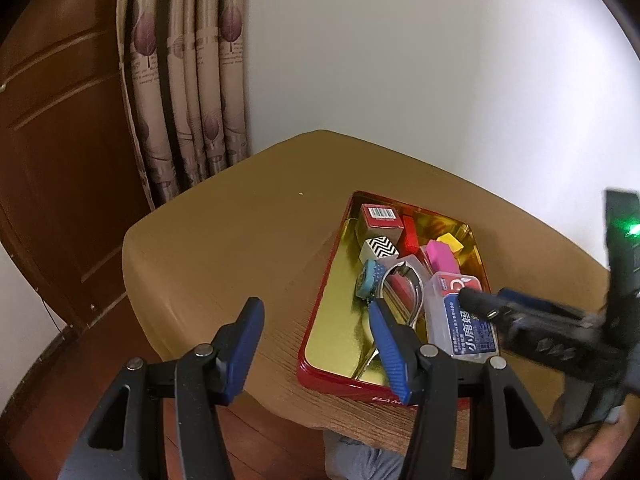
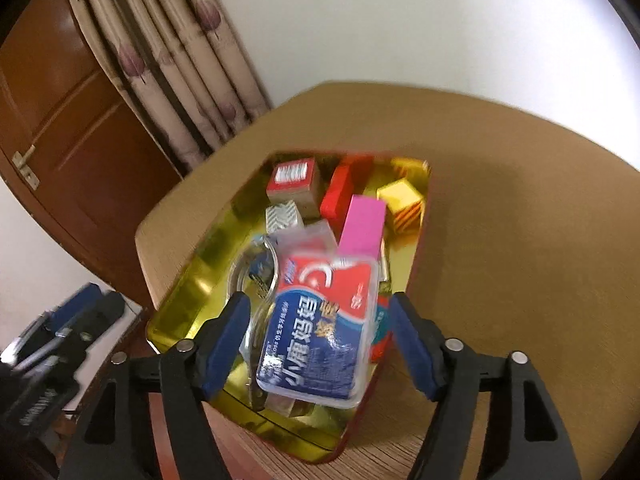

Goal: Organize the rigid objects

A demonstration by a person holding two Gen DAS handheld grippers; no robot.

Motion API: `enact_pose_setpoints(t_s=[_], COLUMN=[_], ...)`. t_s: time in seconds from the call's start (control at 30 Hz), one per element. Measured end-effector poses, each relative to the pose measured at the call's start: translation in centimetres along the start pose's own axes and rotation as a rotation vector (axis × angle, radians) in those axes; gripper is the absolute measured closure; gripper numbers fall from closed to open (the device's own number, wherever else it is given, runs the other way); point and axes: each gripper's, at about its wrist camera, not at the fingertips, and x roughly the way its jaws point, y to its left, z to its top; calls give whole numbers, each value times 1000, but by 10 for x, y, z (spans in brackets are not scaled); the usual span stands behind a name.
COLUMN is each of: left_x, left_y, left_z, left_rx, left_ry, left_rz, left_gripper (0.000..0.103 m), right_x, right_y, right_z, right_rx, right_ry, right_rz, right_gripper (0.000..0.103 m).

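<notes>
My right gripper (image 2: 320,344) hangs over the red tin (image 2: 372,420) on the tan table (image 2: 520,240), jaws spread either side of the clear floss box (image 2: 320,320), pads apart from it as far as the blur lets me judge; the box lies in the tin among coloured blocks (image 2: 362,224); my left gripper (image 1: 316,352) gapes empty at the tin's near corner.

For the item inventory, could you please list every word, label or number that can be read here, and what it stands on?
"小鹿妈妈": large white characters on the clear plastic box's blue label.
"BAM", cut off: on the red tin's front wall.
Barcode on the red box: digits too small to read.
Small print on the blue label: too blurred to read.
</notes>
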Motion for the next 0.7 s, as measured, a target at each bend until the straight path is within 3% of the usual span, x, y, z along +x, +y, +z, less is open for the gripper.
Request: enact_pose_setpoints(t_s=[0.23,0.43,0.5,0.7], left_x=[-3,-14,-21,-50], left_y=[-12,-23,-28,-45], left_z=[-4,-7,-9,-17], left_rx=[43,81,84,116], left_ry=[-3,-28,-43,-105], left_rz=[8,10,7,-17], left_gripper=[47,47,47,47], right_x=[-68,-116,-126,-166], right_y=[7,23,24,32], right_z=[-14,-35,-41,-59], right_rx=[-45,-127,-131,-150], right_ry=[-192,-326,-361,-490], right_rz=[-79,-188,-207,-285], right_gripper=[16,14,4,3])
